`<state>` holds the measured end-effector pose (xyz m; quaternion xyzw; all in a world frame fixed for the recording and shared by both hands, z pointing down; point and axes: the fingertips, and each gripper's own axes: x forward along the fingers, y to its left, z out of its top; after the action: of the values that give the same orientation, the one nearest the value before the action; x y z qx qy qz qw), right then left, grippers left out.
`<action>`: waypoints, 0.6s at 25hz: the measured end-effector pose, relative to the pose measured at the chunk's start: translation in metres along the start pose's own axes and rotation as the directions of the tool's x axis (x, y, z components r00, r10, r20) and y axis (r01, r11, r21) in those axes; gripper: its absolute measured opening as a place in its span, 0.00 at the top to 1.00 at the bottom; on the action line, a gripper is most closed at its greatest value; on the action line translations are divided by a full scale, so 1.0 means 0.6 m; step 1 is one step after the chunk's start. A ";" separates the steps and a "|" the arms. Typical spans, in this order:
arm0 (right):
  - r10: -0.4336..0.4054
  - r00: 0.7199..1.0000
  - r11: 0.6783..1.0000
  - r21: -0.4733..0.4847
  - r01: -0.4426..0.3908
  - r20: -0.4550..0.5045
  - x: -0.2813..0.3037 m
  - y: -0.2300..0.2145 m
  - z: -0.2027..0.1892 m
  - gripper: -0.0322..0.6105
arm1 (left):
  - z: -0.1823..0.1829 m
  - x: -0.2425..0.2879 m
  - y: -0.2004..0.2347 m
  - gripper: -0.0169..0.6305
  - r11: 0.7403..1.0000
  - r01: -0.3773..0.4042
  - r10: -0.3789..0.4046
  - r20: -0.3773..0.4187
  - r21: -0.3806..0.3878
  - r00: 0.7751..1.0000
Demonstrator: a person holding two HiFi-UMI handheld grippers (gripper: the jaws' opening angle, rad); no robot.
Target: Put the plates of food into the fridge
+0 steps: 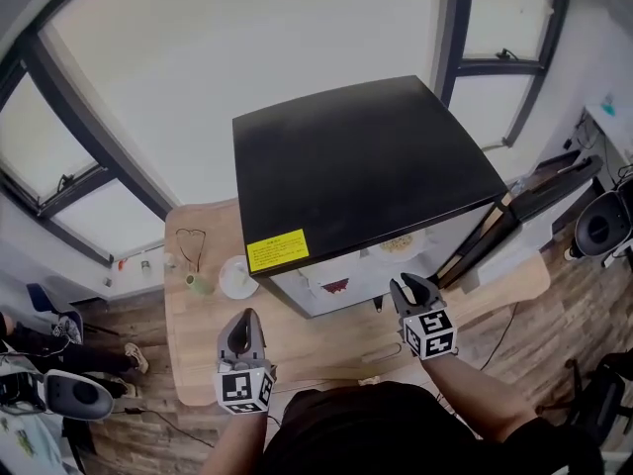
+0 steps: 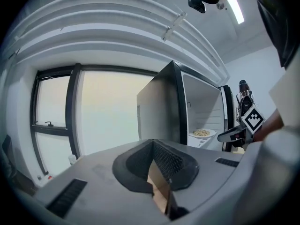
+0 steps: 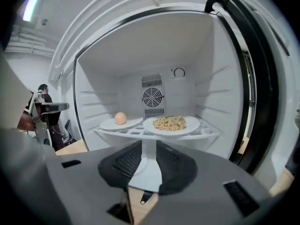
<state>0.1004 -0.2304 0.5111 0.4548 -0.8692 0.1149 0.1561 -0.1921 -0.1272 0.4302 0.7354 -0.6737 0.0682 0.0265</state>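
A black-topped mini fridge (image 1: 366, 166) stands on the wooden table (image 1: 198, 354) with its door (image 1: 539, 201) swung open to the right. On its white wire shelf (image 3: 206, 134) sit two white plates: one with pale noodle-like food (image 3: 171, 123) and, to its left, one with a round orange-tan item (image 3: 120, 118). My right gripper (image 3: 149, 149) faces the open fridge just in front of the shelf, jaws apart with nothing between them. My left gripper (image 2: 153, 146) is held low at the fridge's left front corner, shut and empty. In the head view both grippers, left (image 1: 244, 330) and right (image 1: 408, 287), hover over the table.
A white plate (image 1: 237, 277) and a small green item (image 1: 201, 284) lie on the table left of the fridge. Large windows (image 1: 227, 57) stand behind. A wood floor surrounds the table, with black equipment (image 1: 603, 224) at the right.
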 end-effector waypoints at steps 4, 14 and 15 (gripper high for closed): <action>0.031 0.999 1.000 -0.001 -0.031 0.033 -0.031 -0.008 0.019 0.91 | -0.005 0.002 -0.028 0.97 1.000 0.031 -0.031 0.002 0.002 1.000; 0.009 0.999 1.000 0.010 -0.009 0.035 -0.065 -0.046 0.001 0.92 | 0.000 0.011 -0.084 0.97 0.997 0.063 -0.064 0.039 0.034 0.997; 0.009 0.999 1.000 0.012 -0.009 0.033 -0.066 -0.049 -0.001 0.91 | 0.000 0.012 -0.084 0.97 0.998 0.060 -0.061 0.039 0.032 0.997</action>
<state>0.1460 -0.2166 0.4985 0.4536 -0.8731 0.1133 0.1383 -0.1411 -0.1295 0.4335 0.7569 -0.6504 0.0630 0.0034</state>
